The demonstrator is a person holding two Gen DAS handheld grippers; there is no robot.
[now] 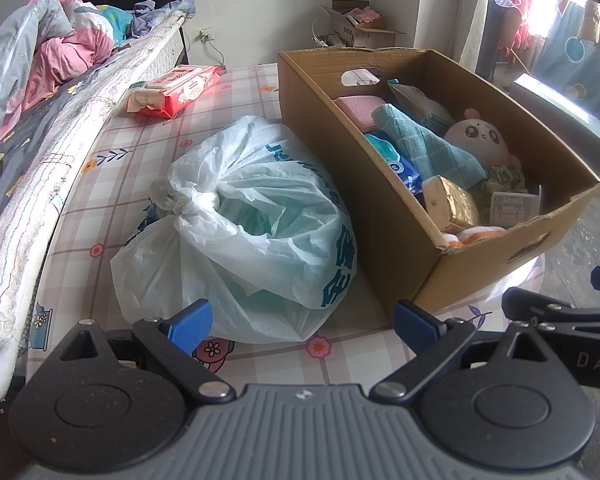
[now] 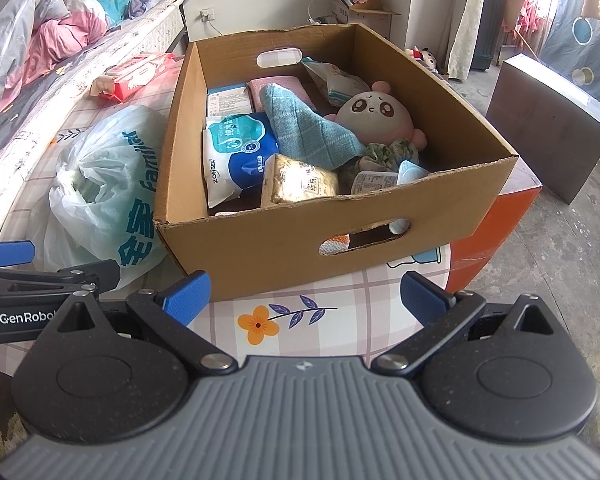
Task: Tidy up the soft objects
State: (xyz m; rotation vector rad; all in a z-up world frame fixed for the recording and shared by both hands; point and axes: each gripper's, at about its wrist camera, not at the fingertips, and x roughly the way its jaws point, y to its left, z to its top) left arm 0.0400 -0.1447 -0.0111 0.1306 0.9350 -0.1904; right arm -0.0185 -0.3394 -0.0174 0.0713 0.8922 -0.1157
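Bedroom scene, checked floral-print cloth-covered table (image 2: 300, 320) beside a bed (image 1: 40, 152) with rumpled pink and grey bedding (image 1: 56, 40) at far left.

Left gripper (image 1: 304, 322): jaws spread wide, nothing between them, hovering above the near table edge. Right gripper (image 2: 305, 294): jaws spread wide too, empty, low over the near table edge; its blue tip also shows at the right edge of the left wrist view.

Just beyond the left gripper, a knotted translucent white plastic bag with teal lettering (image 1: 244, 232) sits on the table, touching the left side of an open brown cardboard box with cut-out handles (image 2: 284, 236). Box sits right of centre, just past the right gripper.

Inside the box: round pale plush toy with dark eyes and pink ears (image 2: 374, 114) at far right, teal checked cloth (image 2: 304, 128) draped across the middle, folded pink towel (image 2: 278, 86) at the far end, blue-and-white wet wipes pack (image 2: 236, 156) at left, gold-printed tissue pack (image 2: 300, 182) near the front wall, green frilly fabric item (image 2: 388, 152) beside the plush.

Red and white wipes pack (image 1: 176, 90) lies on the far left of the table, well apart from the box.
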